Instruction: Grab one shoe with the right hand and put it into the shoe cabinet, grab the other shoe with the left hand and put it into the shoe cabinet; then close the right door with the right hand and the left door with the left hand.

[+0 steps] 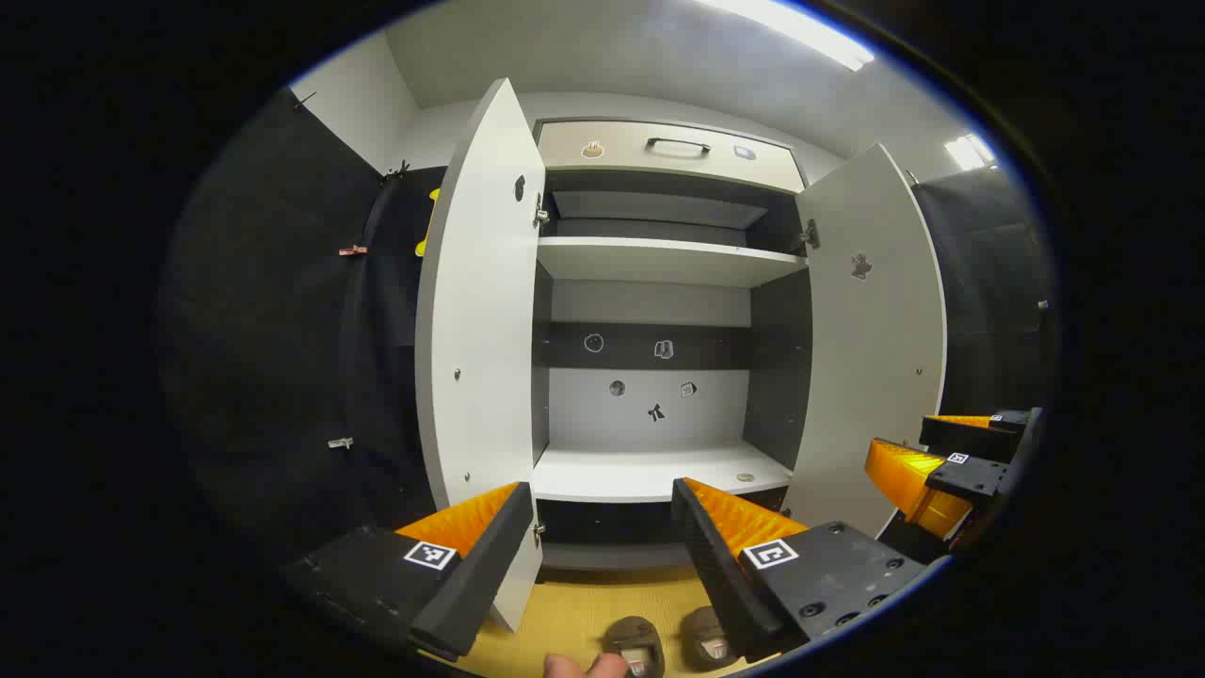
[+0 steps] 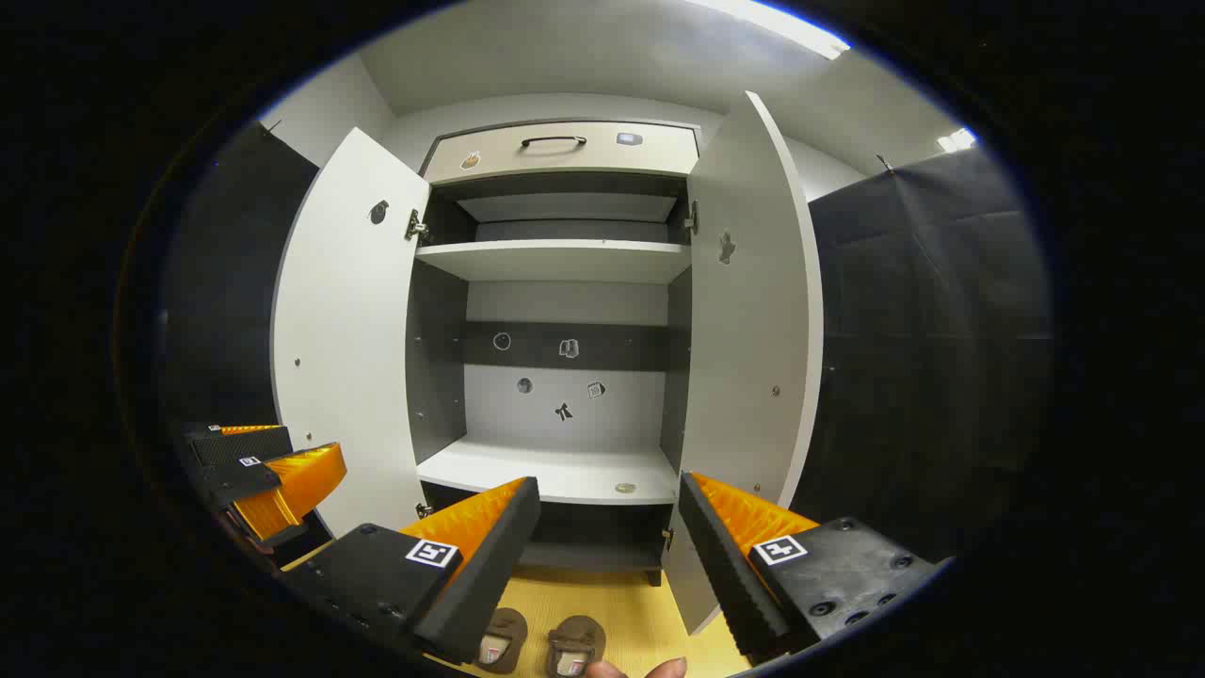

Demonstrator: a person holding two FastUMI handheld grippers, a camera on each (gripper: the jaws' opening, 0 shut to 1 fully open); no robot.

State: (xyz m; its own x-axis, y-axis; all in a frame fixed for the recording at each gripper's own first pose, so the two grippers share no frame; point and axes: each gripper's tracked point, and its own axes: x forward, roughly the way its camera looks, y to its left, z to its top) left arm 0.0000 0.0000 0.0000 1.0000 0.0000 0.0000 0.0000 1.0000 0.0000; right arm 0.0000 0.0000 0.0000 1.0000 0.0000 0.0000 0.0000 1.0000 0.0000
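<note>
Yellow floor [image 2: 621, 617] bears two shoes [image 2: 537, 645] (cabinet [image 2: 565, 254] doors wide), grippers empty.

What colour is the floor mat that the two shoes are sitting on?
Yellow: the floor mat under the two brown shoes shows best in the right gripper view.

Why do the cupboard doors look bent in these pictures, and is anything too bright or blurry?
Left gripper view: the fisheye lens bows the white cabinet's open left door; the ceiling strip light glares white. Right gripper view: the open right door curves likewise; the brown shoes on the yellow floor sit dim at the edge.
</note>
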